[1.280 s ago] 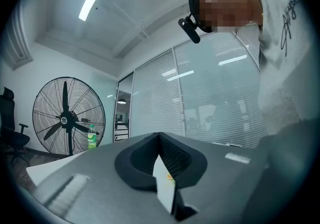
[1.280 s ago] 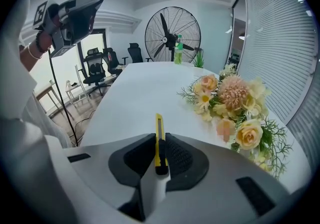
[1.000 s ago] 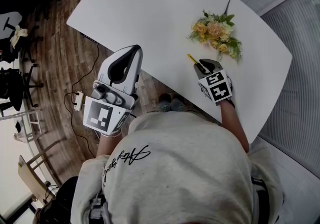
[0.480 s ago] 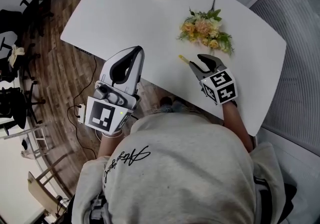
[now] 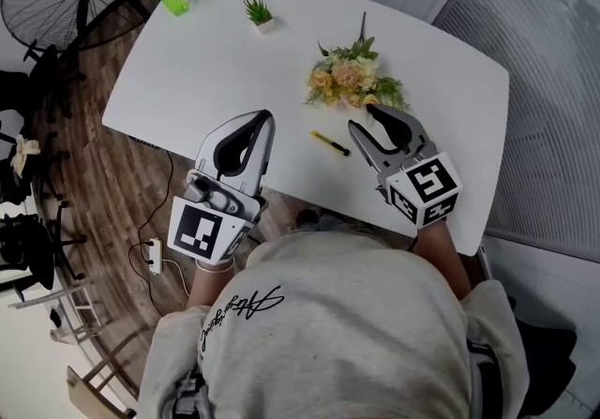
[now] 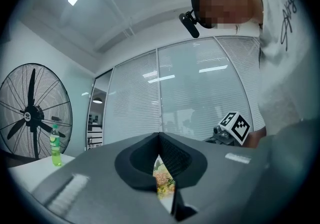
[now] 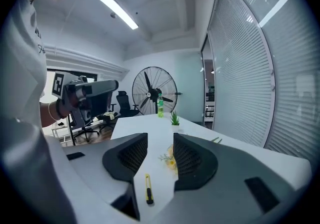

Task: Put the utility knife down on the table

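Head view: 1 slim yellow-and-black utility knife (image 5: 330,142), flat on the white oval bench (image 5: 216,61), just beside the yellow flower bouquet (image 5: 352,82).

Left gripper view: left hand-held gripper (image 6: 160,136) clenched, empty.

Right gripper view: right hand-held gripper (image 7: 160,140) released. Its jaws have just been opening, with nothing between them. The knife lies below, short of the bouquet. Judged best practice: withdraw straight, without brushing it.

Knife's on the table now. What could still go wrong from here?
The right gripper, whose empty jaws have just been opening, hangs close beside the utility knife; a low swing back could knock it toward the near edge of the table. The bouquet lies just beyond, so a forward move might snag its stems.
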A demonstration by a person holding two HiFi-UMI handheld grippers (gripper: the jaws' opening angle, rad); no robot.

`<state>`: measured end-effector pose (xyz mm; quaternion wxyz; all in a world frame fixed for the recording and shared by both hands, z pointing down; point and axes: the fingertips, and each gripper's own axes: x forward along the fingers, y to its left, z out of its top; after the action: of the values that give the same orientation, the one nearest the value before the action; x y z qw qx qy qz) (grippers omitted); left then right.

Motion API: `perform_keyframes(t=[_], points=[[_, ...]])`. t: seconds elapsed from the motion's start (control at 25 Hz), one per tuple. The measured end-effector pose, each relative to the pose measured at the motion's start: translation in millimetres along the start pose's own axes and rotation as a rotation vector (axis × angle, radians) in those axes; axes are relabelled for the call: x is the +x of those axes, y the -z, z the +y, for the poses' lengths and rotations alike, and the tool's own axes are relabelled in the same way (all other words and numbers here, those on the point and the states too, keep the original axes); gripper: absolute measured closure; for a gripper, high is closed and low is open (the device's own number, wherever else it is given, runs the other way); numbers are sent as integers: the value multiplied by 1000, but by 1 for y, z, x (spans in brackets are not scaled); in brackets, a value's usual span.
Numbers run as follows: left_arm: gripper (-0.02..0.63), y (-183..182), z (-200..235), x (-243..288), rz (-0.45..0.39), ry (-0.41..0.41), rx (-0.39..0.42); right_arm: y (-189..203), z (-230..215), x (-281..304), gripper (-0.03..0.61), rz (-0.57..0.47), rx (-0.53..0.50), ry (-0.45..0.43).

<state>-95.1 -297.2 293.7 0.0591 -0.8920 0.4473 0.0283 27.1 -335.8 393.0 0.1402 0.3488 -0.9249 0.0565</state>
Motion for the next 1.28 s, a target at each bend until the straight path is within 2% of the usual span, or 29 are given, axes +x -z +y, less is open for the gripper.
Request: perform_keyframes(t=[0.24, 0.6, 1.04, 1.28], points=[[621, -12, -6, 12, -16, 42, 9, -45, -3, -24, 417, -118, -15, 28], [621, -24, -9, 20, -30, 60, 32, -89, -7, -51, 419, -258, -37, 51], [621, -30, -12, 20, -42, 55, 46, -119, -10, -83, 434, -385, -46, 76], [621, -32, -14, 19, -49, 47, 52, -123, -12, -95, 485, -424, -49, 87]])
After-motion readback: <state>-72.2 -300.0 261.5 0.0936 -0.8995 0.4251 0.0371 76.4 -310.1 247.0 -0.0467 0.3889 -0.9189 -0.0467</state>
